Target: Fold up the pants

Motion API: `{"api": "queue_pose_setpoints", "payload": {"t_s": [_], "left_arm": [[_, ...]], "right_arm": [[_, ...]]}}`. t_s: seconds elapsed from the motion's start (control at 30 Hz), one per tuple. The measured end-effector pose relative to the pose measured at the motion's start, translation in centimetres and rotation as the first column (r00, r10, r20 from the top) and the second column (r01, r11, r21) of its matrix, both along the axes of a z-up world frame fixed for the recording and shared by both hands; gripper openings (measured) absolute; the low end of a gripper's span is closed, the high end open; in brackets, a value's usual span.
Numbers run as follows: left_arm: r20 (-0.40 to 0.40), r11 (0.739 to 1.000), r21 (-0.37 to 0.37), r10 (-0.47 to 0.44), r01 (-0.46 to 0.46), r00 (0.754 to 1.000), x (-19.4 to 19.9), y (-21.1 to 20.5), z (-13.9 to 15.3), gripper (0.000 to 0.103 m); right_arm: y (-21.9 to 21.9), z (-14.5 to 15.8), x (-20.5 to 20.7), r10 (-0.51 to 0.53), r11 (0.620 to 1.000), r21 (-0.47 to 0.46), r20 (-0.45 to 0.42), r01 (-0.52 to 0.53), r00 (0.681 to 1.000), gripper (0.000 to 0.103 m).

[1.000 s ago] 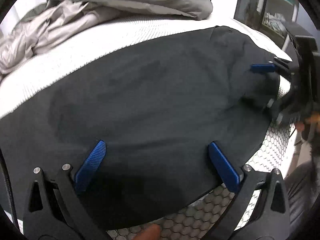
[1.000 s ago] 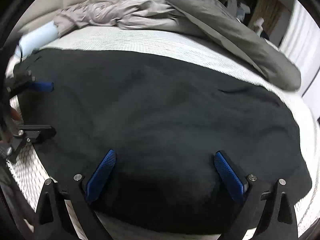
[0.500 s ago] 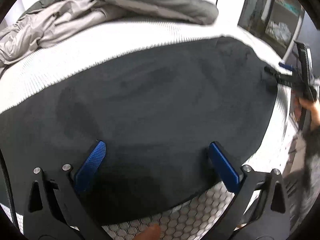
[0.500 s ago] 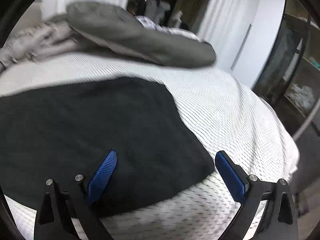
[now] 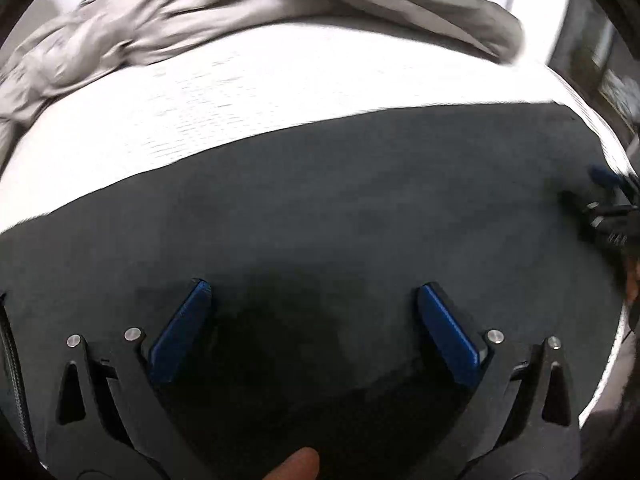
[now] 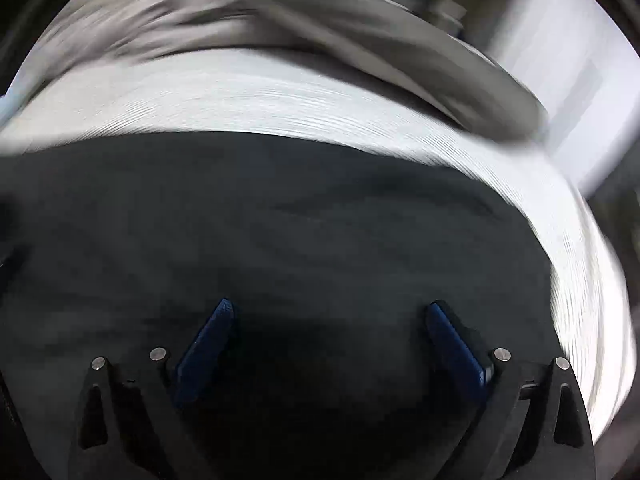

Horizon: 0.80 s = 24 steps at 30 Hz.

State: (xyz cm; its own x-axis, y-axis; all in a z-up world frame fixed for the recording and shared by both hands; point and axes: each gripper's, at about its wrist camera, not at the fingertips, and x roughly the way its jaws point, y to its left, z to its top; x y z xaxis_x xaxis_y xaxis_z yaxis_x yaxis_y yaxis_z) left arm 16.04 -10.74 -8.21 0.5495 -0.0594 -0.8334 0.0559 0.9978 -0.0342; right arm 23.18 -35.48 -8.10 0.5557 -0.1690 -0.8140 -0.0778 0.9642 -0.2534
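Left tongs (image 5: 312,304): spread wide, blue pads well apart, nothing between them; they hang low over the near part of the pants.
Right tongs (image 6: 330,320): also spread wide and holding nothing, over the dark cloth; the view is blurred.
Right tongs seen from the left view (image 5: 608,200): at the far right end of the cloth; too blurred to tell contact.
Fingertip (image 5: 294,466): a bare fingertip shows at the bottom edge of the left view.
Pants (image 5: 320,208): dark, spread flat across the near side of the bed, long side running left to right.
Bed (image 5: 240,100): white textured cover, bare strip beyond the pants.
Bedding (image 5: 168,28): grey crumpled heap at the far side.
Room: pale wall far right, blurred.
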Motion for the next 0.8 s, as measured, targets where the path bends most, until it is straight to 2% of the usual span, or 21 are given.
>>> {"api": "queue_pose_setpoints", "payload": {"t_s": [0.03,0.07,0.17,0.23,0.33,0.4,0.43,0.5,0.57,0.67,0.73,0.8], "left_arm": [[0.003,1.000,0.003,0.006,-0.006,1.000,-0.3,1.1,0.0,0.103],[0.006,1.000,0.009,0.012,-0.012,1.000,-0.5,1.7,0.0,0.103],[0.020,0.998,0.047,0.034,-0.035,0.999,-1.9,3.5,0.0,0.103],[0.041,0.999,0.020,0.034,-0.034,0.999,-3.2,4.3,0.6,0.102],[0.069,1.000,-0.016,-0.021,0.022,0.997,-5.7,3.9,1.8,0.102],[0.054,0.997,0.026,-0.068,0.067,0.996,-6.8,3.0,1.5,0.102],[0.029,0.994,0.072,-0.086,0.084,0.996,-6.9,2.6,0.8,0.102],[0.021,0.993,0.070,-0.096,0.095,0.995,-7.2,3.2,0.3,0.103],[0.010,0.998,0.057,-0.031,0.031,0.999,-7.8,6.0,0.6,0.103],[0.020,0.992,0.092,0.081,-0.083,0.996,-9.2,10.7,1.0,0.103],[0.028,0.986,0.070,0.152,-0.153,0.988,-10.2,14.3,1.1,0.101],[0.039,0.986,0.049,0.157,-0.159,0.987,-11.2,16.3,0.7,0.098]], "right_arm": [[-1.7,0.3,-0.1,-0.050,0.998,0.044,0.015,0.049,0.999,0.096],[-2.4,0.3,-0.2,-0.045,0.996,0.075,0.009,0.044,0.999,0.095],[0.0,0.6,-0.4,-0.005,0.997,-0.074,0.044,0.008,0.999,0.098],[1.0,1.0,-1.3,0.009,0.995,-0.099,0.058,-0.003,0.998,0.098],[2.6,3.0,-5.1,0.091,0.991,0.085,0.099,-0.100,0.991,0.098],[5.0,3.1,-5.9,0.172,0.967,0.175,0.081,-0.184,0.982,0.098],[6.0,2.7,-6.6,0.215,0.958,0.177,0.075,-0.225,0.974,0.098],[9.1,1.3,-6.7,0.307,0.946,0.094,0.046,-0.310,0.951,0.098],[10.2,-0.7,-6.5,0.325,0.945,0.026,0.015,-0.325,0.946,0.098],[8.4,-0.6,-5.8,0.279,0.955,0.104,0.005,-0.278,0.960,0.099],[6.9,-0.5,-7.2,0.237,0.969,0.065,0.012,-0.238,0.971,0.101],[6.2,-0.9,-7.5,0.217,0.974,0.061,0.014,-0.217,0.976,0.101]]}}
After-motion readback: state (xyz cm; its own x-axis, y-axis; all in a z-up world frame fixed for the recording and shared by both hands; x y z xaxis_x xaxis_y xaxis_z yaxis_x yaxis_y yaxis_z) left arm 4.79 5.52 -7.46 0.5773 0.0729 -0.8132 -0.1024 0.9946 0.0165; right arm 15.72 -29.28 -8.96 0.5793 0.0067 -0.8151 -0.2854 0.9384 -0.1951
